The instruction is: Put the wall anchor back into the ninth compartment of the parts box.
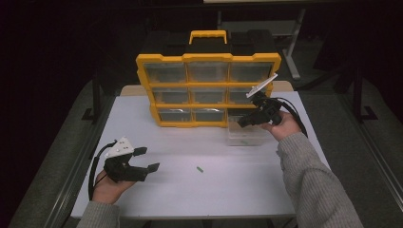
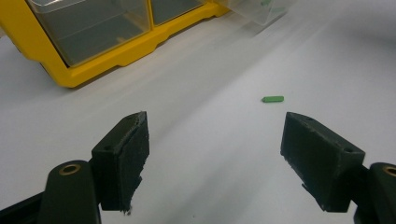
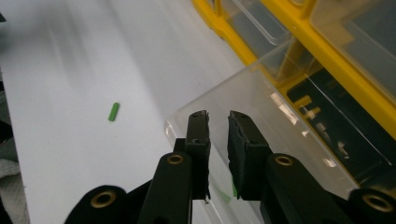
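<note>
A small green piece (image 1: 200, 169) lies on the white table (image 1: 190, 194), and it is also seen in the left gripper view (image 2: 272, 99) and the right gripper view (image 3: 114, 112). My left gripper (image 1: 147, 159) rests at the front left, open wide and empty (image 2: 215, 154), with the piece ahead of it. A clear plastic drawer (image 1: 247, 135) stands on the table before the yellow organizer (image 1: 209, 90). My right gripper (image 1: 241, 122) hovers over that drawer (image 3: 224, 93), its jaws a narrow gap apart with nothing pressed between them (image 3: 218, 116). Another green piece (image 1: 244, 141) lies inside the drawer.
The organizer holds several clear drawers and has a yellow handle (image 1: 207, 35) on top. Its bottom-right slot (image 3: 327, 121) is an open dark cavity behind the pulled-out drawer. Bare table stretches between the two grippers. Darkness lies beyond the table edges.
</note>
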